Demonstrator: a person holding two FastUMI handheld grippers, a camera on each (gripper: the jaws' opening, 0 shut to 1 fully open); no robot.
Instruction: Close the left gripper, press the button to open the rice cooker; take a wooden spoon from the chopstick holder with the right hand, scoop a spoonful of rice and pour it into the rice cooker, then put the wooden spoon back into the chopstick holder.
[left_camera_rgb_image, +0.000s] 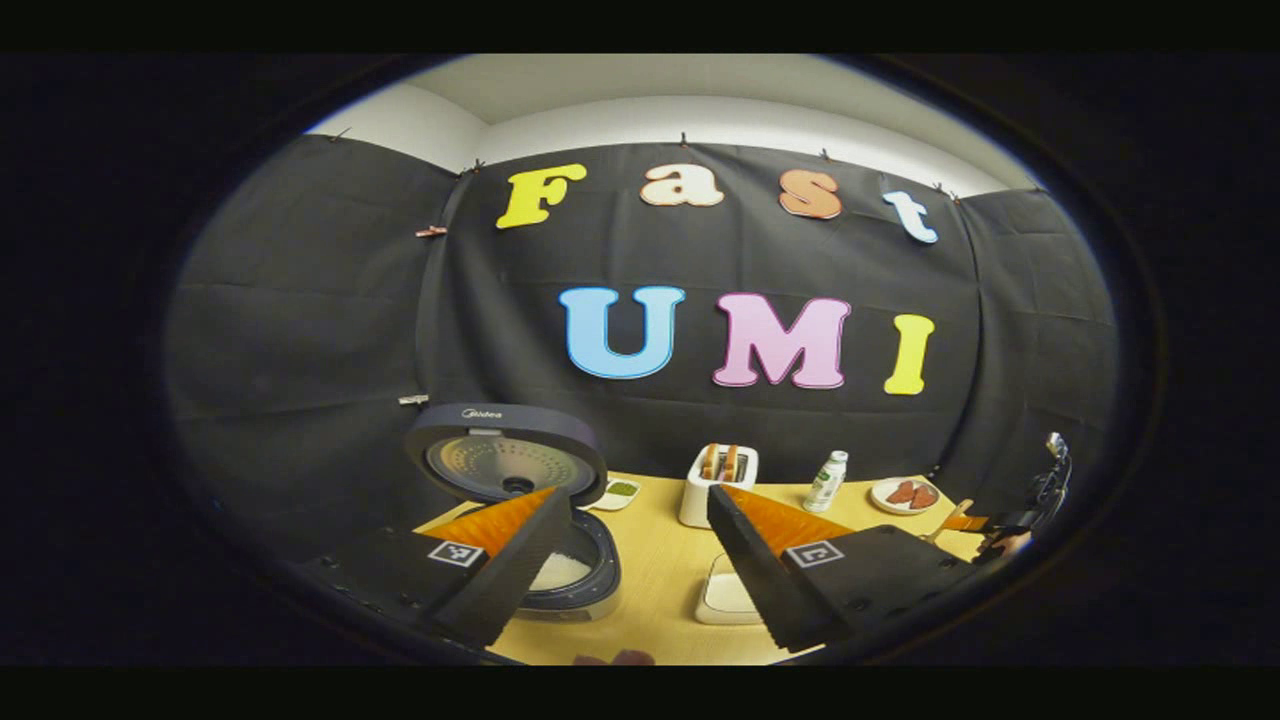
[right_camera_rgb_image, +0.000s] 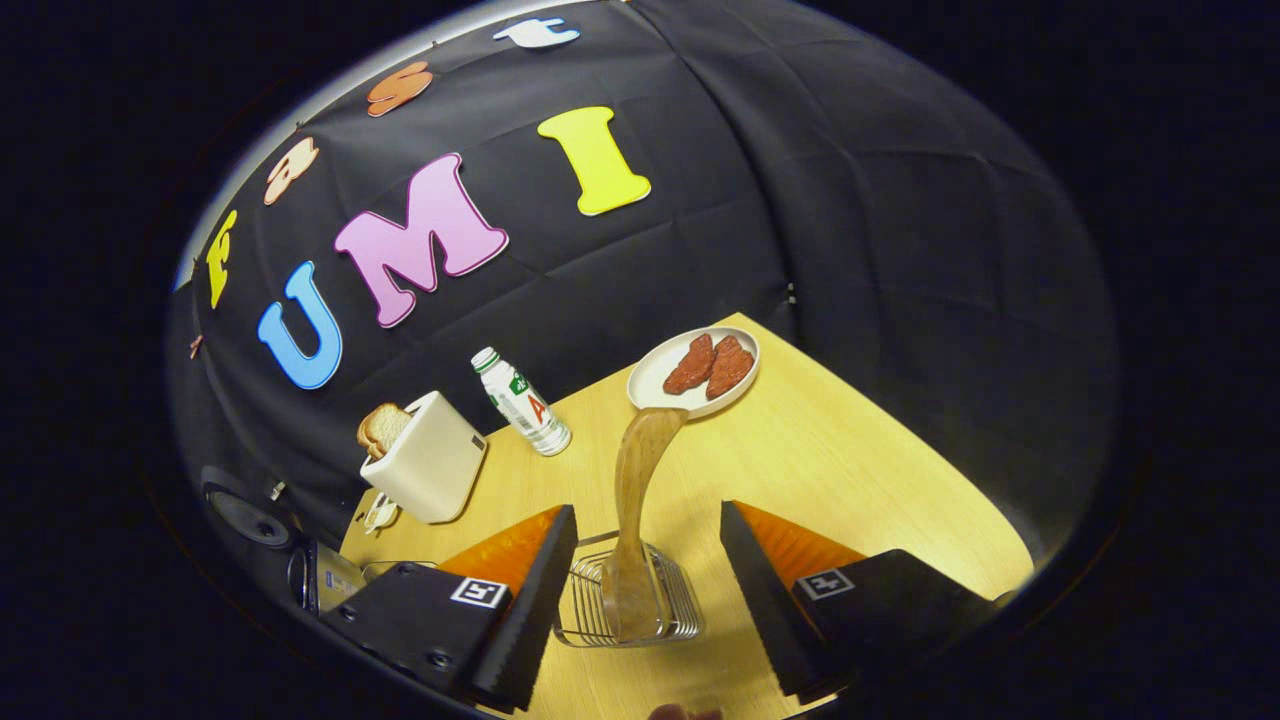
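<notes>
Standing upright in the wire chopstick holder (right_camera_rgb_image: 628, 598), the wooden spoon (right_camera_rgb_image: 636, 490) sits between the right gripper's (right_camera_rgb_image: 648, 590) released fingers. Left gripper (left_camera_rgb_image: 640, 575) hangs released near the rice cooker (left_camera_rgb_image: 520, 480), lid raised.

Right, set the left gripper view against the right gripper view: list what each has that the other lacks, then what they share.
Left gripper view alone: the rice cooker with its lid up, and a white container between the open fingers. Right gripper view alone: the wooden spoon standing in the wire chopstick holder, between open fingers that are not touching it. Shared: toaster with bread, bottle, plate of meat, table.
</notes>
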